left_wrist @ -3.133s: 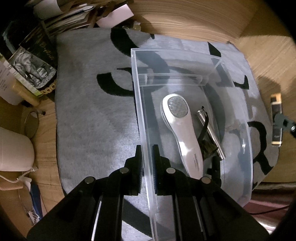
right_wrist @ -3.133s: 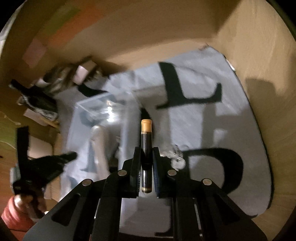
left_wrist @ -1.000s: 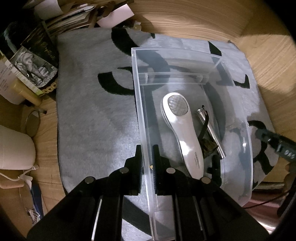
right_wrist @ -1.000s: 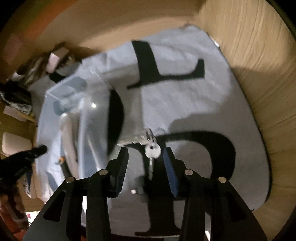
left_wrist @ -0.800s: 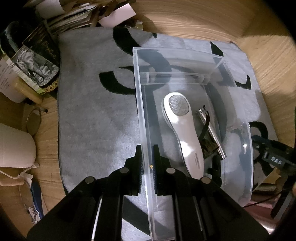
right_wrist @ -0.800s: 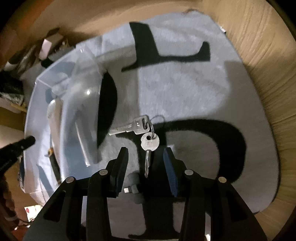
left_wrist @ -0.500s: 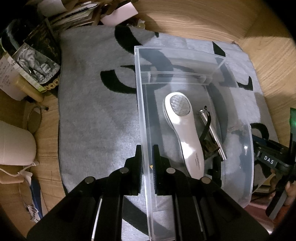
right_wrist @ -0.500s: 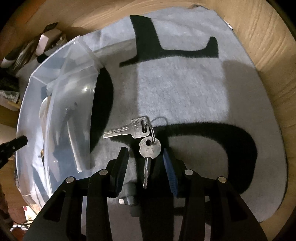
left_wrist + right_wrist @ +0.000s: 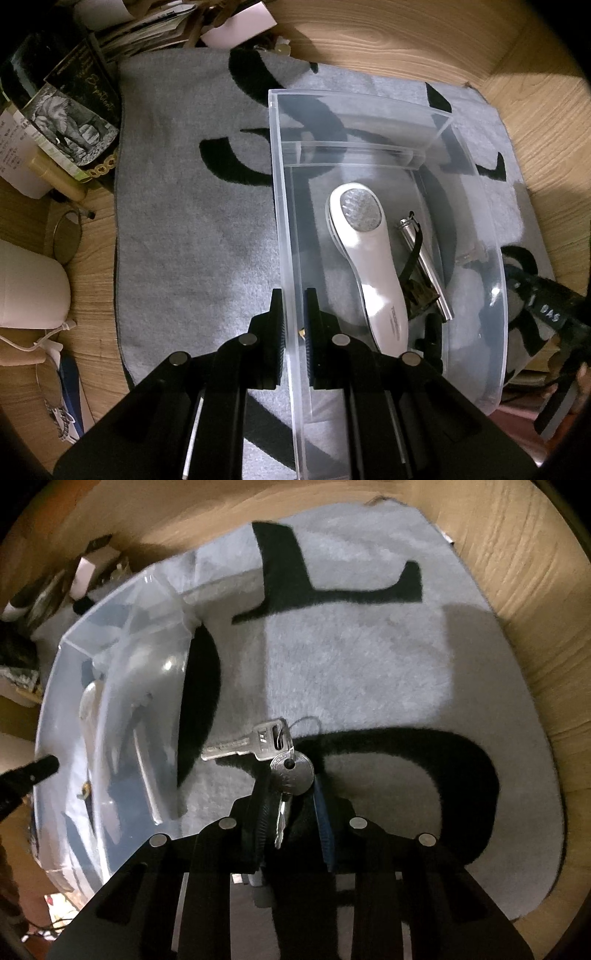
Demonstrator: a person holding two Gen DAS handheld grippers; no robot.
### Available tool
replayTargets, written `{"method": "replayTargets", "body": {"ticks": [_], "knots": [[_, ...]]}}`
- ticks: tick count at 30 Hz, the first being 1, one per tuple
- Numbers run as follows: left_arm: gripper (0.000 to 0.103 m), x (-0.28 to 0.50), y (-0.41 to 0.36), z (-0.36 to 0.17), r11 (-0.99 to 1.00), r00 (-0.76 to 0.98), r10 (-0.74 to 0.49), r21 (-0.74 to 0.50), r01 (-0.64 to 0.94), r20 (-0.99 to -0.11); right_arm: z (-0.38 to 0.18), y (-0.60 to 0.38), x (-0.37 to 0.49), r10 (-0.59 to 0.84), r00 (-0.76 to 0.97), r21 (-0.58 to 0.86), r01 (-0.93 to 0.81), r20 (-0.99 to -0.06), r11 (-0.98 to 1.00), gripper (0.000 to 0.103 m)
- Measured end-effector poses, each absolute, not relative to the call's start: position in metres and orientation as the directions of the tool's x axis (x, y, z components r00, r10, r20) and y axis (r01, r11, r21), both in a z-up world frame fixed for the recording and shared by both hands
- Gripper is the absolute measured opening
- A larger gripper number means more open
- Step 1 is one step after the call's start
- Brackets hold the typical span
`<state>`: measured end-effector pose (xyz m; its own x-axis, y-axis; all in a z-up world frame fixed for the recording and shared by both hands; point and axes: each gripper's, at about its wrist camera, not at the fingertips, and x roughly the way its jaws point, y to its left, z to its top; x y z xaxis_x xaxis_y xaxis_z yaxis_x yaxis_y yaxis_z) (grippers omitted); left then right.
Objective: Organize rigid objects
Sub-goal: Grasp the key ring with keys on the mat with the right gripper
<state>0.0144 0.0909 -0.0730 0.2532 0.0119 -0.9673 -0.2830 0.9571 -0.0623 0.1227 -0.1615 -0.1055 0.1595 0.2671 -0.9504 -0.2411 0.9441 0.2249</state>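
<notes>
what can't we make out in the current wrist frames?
- Right wrist: whether the right gripper already pinches the keys; the round key's blade runs down between the fingers and contact is unclear.
- Right wrist: contents of the clear bin, smeared by its curved wall and glare.
- Left wrist: the dark item beside the white device, partly behind the silver tube.

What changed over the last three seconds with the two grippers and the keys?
The right gripper let go of the gold-capped black tube, opened and closed in on the keys on the rug. The left gripper stayed clamped on the clear bin's wall; its contents unchanged.
</notes>
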Motion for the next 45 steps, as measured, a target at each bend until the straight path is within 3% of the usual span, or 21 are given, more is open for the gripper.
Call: {"method": "replayTargets", "body": {"ticks": [5,6,7,16,19,21,23,36,39,45], "knots": [[0.008,0.015,0.092,-0.074,0.958,0.256,0.005,-0.068,-0.279,-0.967,-0.08,-0.174,0.121,0.287,0.213,0.237,-0.234,-0.934,0.943,0.021],[0.008,0.015,0.092,-0.074,0.958,0.256,0.005,-0.069,-0.278,-0.967,-0.075,-0.175,0.121,0.287,0.226,0.234,-0.235,-0.931,0.943,0.008],[0.008,0.015,0.092,-0.074,0.959,0.256,0.004,-0.07,-0.276,-0.967,-0.071,-0.176,0.12,0.293,0.228,0.238,-0.238,-0.929,0.942,0.004],[0.008,0.014,0.092,-0.073,0.964,0.261,-0.004,-0.073,-0.254,-0.965,-0.052,-0.171,0.113,0.295,0.243,0.233,-0.252,-0.924,0.939,0.005],[0.008,0.014,0.092,-0.072,0.966,0.263,-0.005,-0.073,-0.249,-0.965,-0.072,-0.168,0.119,0.298,0.186,0.256,-0.222,-0.936,0.941,0.014],[0.008,0.013,0.092,-0.071,0.965,0.266,-0.007,-0.076,-0.249,-0.964,-0.081,-0.166,0.118,0.278,0.172,0.24,-0.212,-0.945,0.947,0.031],[0.008,0.013,0.092,-0.071,0.965,0.267,-0.008,-0.078,-0.25,-0.964,-0.087,-0.165,0.117,0.256,0.171,0.219,-0.21,-0.951,0.953,0.035],[0.008,0.015,0.091,-0.074,0.964,0.263,-0.014,-0.082,-0.252,-0.965,-0.121,-0.159,0.128,0.169,0.191,0.123,-0.233,-0.967,0.965,0.035],[0.008,0.016,0.091,-0.075,0.965,0.261,-0.013,-0.08,-0.249,-0.965,-0.121,-0.161,0.128,0.145,0.213,0.095,-0.232,-0.966,0.968,0.023],[0.008,0.018,0.092,-0.076,0.966,0.258,-0.016,-0.082,-0.246,-0.966,-0.119,-0.169,0.13,0.186,0.209,0.144,-0.201,-0.96,0.969,0.023]]}}
